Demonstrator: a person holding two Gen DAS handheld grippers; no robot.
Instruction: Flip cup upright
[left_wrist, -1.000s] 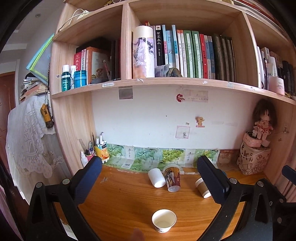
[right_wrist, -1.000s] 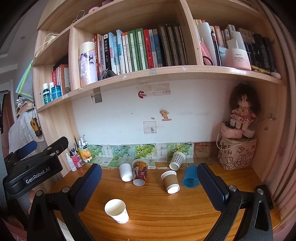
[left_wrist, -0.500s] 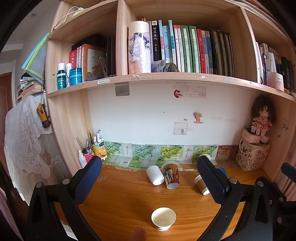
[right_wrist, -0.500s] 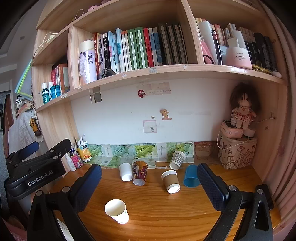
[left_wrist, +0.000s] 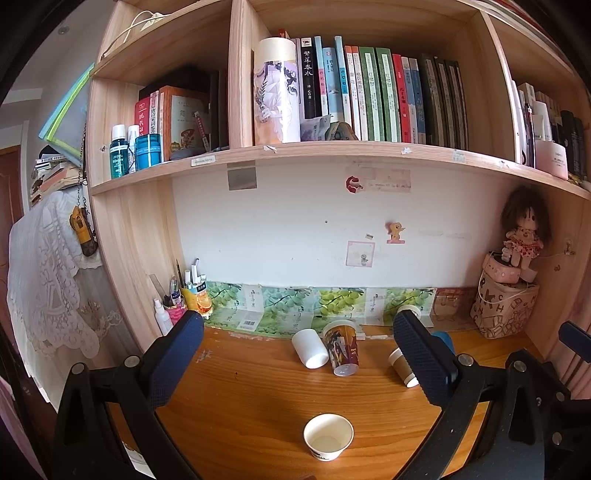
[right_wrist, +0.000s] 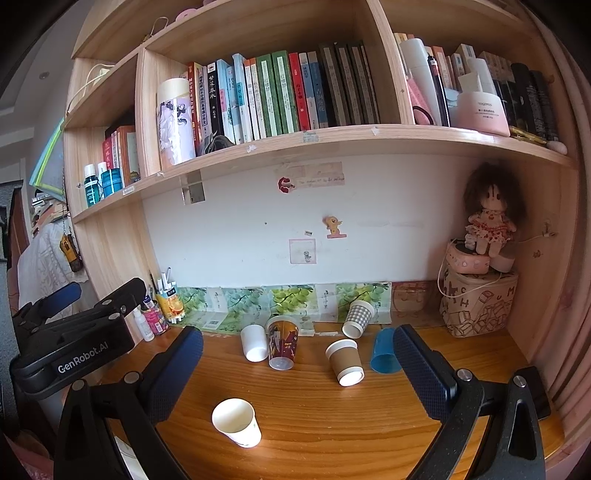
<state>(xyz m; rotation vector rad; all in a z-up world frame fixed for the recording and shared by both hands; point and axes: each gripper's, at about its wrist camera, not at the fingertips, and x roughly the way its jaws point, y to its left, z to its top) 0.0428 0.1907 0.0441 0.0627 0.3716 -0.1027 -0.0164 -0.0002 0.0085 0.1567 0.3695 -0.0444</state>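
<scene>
A white paper cup (left_wrist: 328, 435) (right_wrist: 236, 422) stands upright near the desk's front. Farther back lie several tipped cups: a white one (left_wrist: 309, 348) (right_wrist: 254, 342), a patterned one (left_wrist: 342, 347) (right_wrist: 282, 343), a brown-sleeved one (left_wrist: 402, 366) (right_wrist: 345, 362), a blue one (right_wrist: 384, 350) and a checked one (right_wrist: 357, 318). My left gripper (left_wrist: 295, 365) is open and empty, held above the desk behind the upright cup. My right gripper (right_wrist: 297, 376) is open and empty, above the desk in front of the tipped cups. The left gripper's body (right_wrist: 74, 343) shows at the left of the right wrist view.
A wooden desk (right_wrist: 332, 410) sits under a bookshelf (left_wrist: 332, 151) full of books. A pen holder and bottles (left_wrist: 184, 295) stand back left. A doll on a printed bag (right_wrist: 480, 295) fills the back right corner. A lace cloth (left_wrist: 44, 277) hangs at the left.
The left wrist view has pulled back and risen slightly, so the cups sit lower and smaller. The right gripper has barely moved. Both stay open and no cup has moved.
</scene>
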